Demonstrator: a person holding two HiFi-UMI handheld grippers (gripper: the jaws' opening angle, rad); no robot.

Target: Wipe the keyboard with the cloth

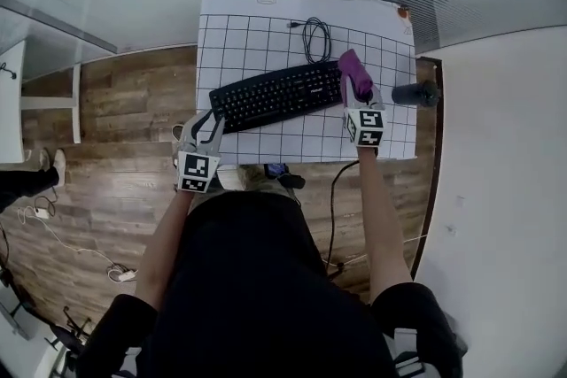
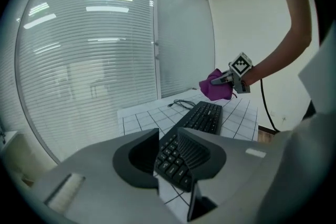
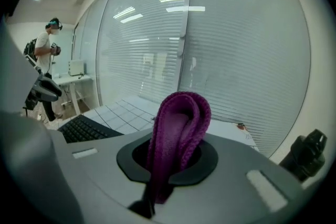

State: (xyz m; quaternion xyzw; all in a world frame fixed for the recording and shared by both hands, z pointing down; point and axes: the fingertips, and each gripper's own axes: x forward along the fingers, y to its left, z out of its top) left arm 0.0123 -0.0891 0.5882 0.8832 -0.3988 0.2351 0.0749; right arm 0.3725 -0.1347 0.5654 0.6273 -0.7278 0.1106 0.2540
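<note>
A black keyboard (image 1: 276, 95) lies slanted on a white gridded mat (image 1: 257, 35). My right gripper (image 1: 359, 95) hovers over the keyboard's right end, shut on a folded purple cloth (image 1: 355, 72) that stands up out of its jaws (image 3: 178, 123). My left gripper (image 1: 205, 119) is at the keyboard's left end, its jaws a little apart. In the left gripper view the keyboard's (image 2: 202, 118) near corner shows through that gap (image 2: 168, 141), and nothing is pinched. The same view shows the right gripper (image 2: 233, 77) with the cloth (image 2: 214, 87) above the keyboard's far end.
A coiled black cable (image 1: 316, 38) lies on the mat behind the keyboard. A dark cylindrical object (image 1: 415, 93) stands at the table's right edge. Blinds and glass walls close off the far side. Wooden floor lies to the left; a person (image 3: 46, 55) stands far off.
</note>
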